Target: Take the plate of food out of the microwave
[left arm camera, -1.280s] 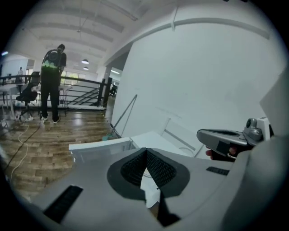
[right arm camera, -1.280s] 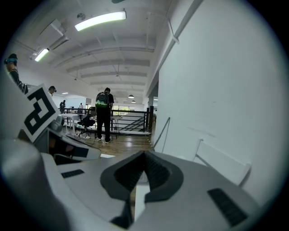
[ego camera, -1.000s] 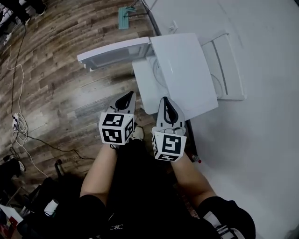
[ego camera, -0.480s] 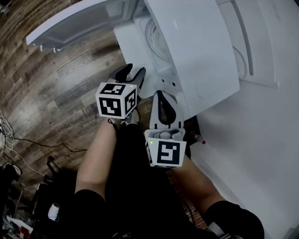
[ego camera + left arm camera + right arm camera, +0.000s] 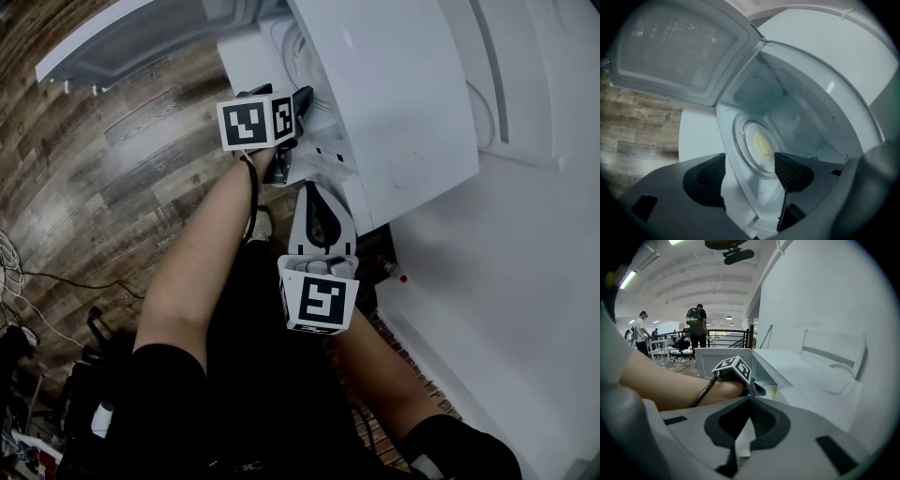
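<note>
The white microwave (image 5: 394,84) stands with its door (image 5: 122,37) swung open to the left. Inside, in the left gripper view, a pale plate (image 5: 751,146) with yellow food (image 5: 764,144) rests on the glass turntable (image 5: 739,136). My left gripper (image 5: 305,114) is at the mouth of the cavity, short of the plate. Its jaws have just been opening and stand open (image 5: 750,171); they grip nothing, and only the microwave's front sill shows in the gap. My right gripper (image 5: 317,192) hangs back below the microwave's corner, shut and empty (image 5: 750,398).
Wood floor (image 5: 94,187) lies to the left, with cables (image 5: 14,272) on it. The microwave sits on a white surface (image 5: 506,281), with a white rack (image 5: 497,103) behind it. A small red-topped item (image 5: 403,278) lies near the right forearm. People (image 5: 696,326) stand far off.
The left gripper has moved up the picture to the microwave's opening and its jaws have opened. The right gripper has stayed shut and barely shifted. The microwave looms larger in view.
</note>
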